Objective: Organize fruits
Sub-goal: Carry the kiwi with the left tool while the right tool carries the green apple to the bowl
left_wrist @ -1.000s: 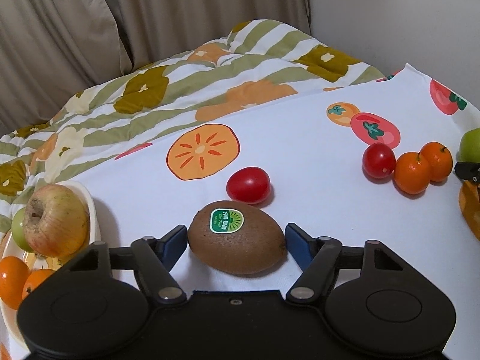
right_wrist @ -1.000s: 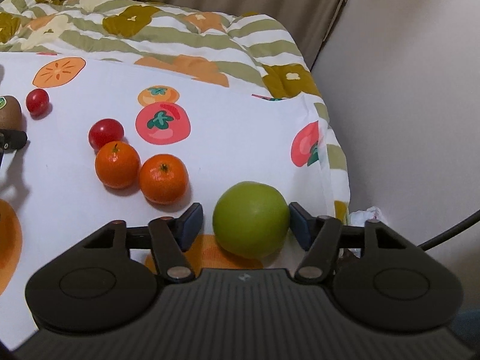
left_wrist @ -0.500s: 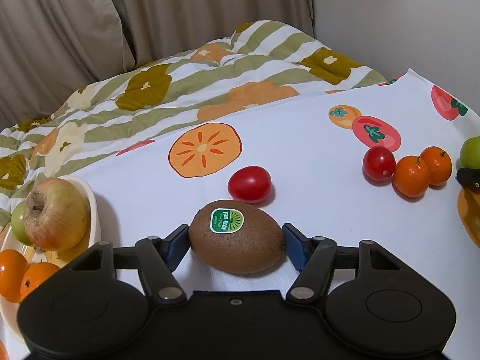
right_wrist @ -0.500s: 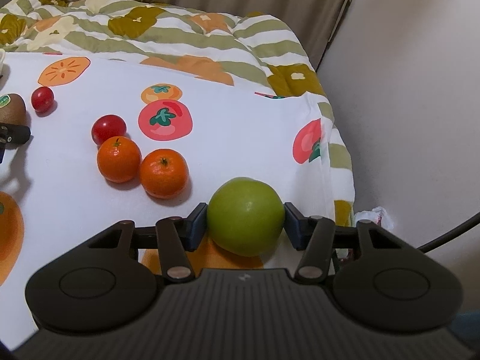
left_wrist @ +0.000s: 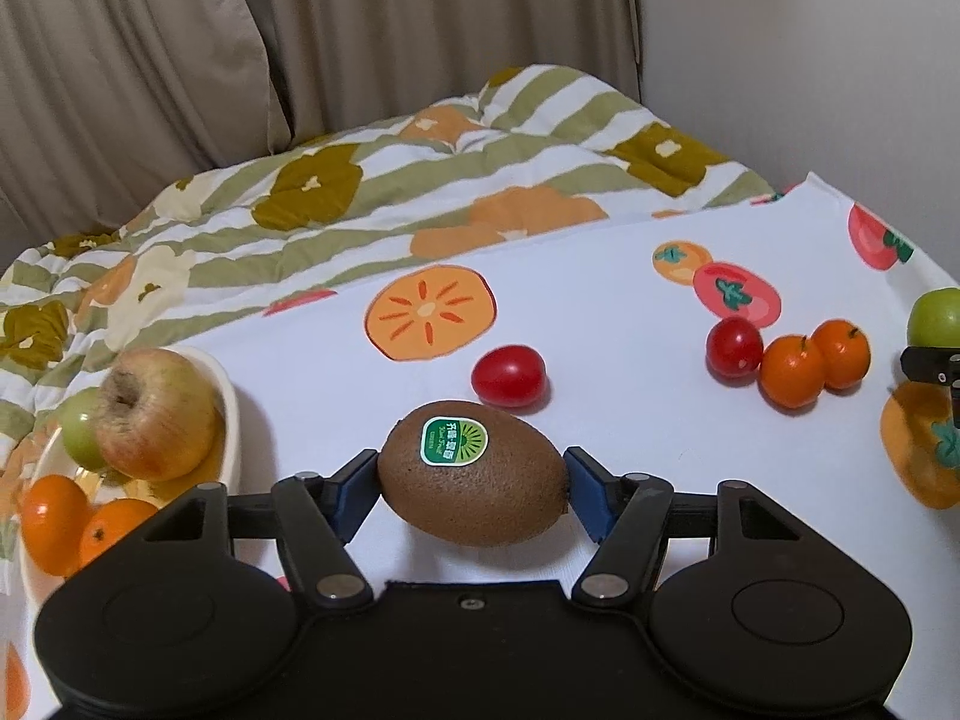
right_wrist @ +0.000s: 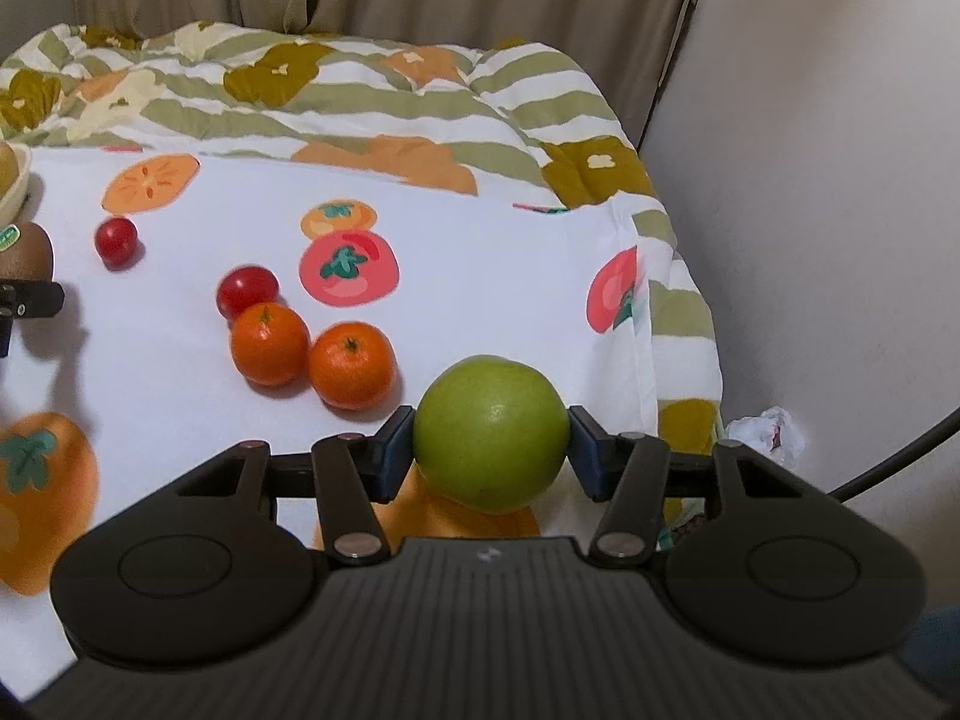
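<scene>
Both sets of fingers have just been closing since a second ago, and each now has a fruit between its blue pads. Nearest on my left, the left gripper [left_wrist: 472,483] clamps the kiwi [left_wrist: 474,474] by its two ends, and it looks lifted just clear of the white fruit-print cloth [left_wrist: 600,324], though I can't be sure. On my right, the right gripper [right_wrist: 491,443] squeezes the green apple [right_wrist: 492,432] at its widest part, low over the cloth near the bed's edge.

Beyond the kiwi lies a cherry tomato [left_wrist: 509,376]; further right a second tomato [left_wrist: 734,346] touches two mandarins [left_wrist: 816,360]. At the left sits the bowl [left_wrist: 231,414], already holding a reddish apple [left_wrist: 155,414], a small green fruit and mandarins.

I judge the pick step done and the carry in hand. Next I'd raise the kiwi and swing it left over the bowl's rim, then release gently so nothing rolls out.
</scene>
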